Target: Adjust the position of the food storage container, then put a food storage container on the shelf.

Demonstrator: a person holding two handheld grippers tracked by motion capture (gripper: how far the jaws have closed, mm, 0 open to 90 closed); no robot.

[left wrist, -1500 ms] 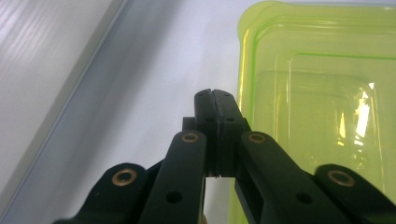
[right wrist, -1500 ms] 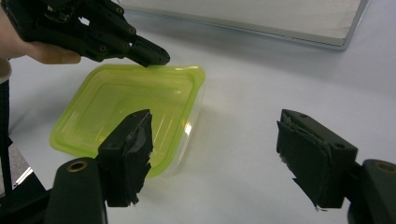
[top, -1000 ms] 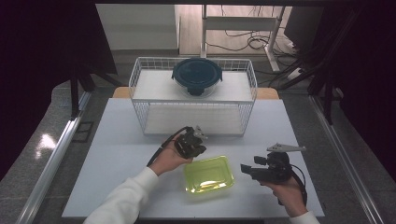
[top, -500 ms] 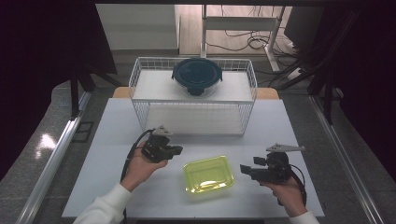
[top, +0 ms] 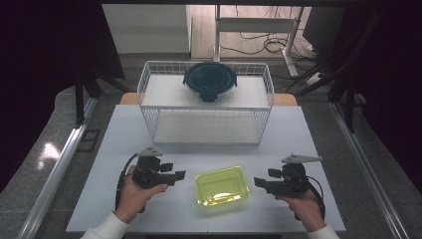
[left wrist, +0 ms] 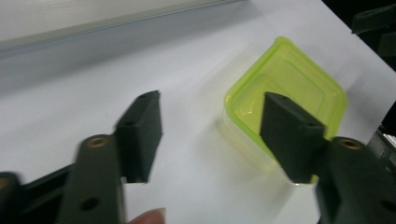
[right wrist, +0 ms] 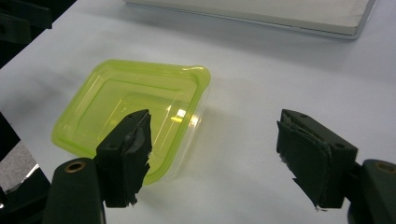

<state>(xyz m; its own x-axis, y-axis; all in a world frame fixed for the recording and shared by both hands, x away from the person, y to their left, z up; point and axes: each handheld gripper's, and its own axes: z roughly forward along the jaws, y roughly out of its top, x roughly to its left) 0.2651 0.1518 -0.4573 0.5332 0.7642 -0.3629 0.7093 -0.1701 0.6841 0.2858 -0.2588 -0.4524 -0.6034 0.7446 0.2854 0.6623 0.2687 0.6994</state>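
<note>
A shallow, lime-green translucent plastic container with rounded corners (top: 222, 185) sits flat on the white tabletop (top: 124, 129) near the person's edge, between the two hand-held tools and touched by neither. The left claw (top: 180, 175) is held just beside the container's left side, its jaws spread wide with only bare tabletop between them; in the left gripper view the container (left wrist: 286, 107) lies just beyond the far jaw. The right claw (top: 259, 182) hovers just beside the container's right side, jaws likewise wide apart and empty; in the right gripper view the container (right wrist: 133, 112) lies behind the left-hand jaw, with open tabletop between the jaws. Behind, a white wire rack with a flat upper shelf (top: 206, 102) stands well apart from the container, and a round dark-blue lidded bowl (top: 210, 79) rests on that shelf. Assessment: the work on the green container appears to be at an early stage. Both claws are positioned and aimed inward at it, but no grip is taken and it remains unlifted. Closing on it, raising it and placing it, possibly in the rack, all appear outstanding.
</note>
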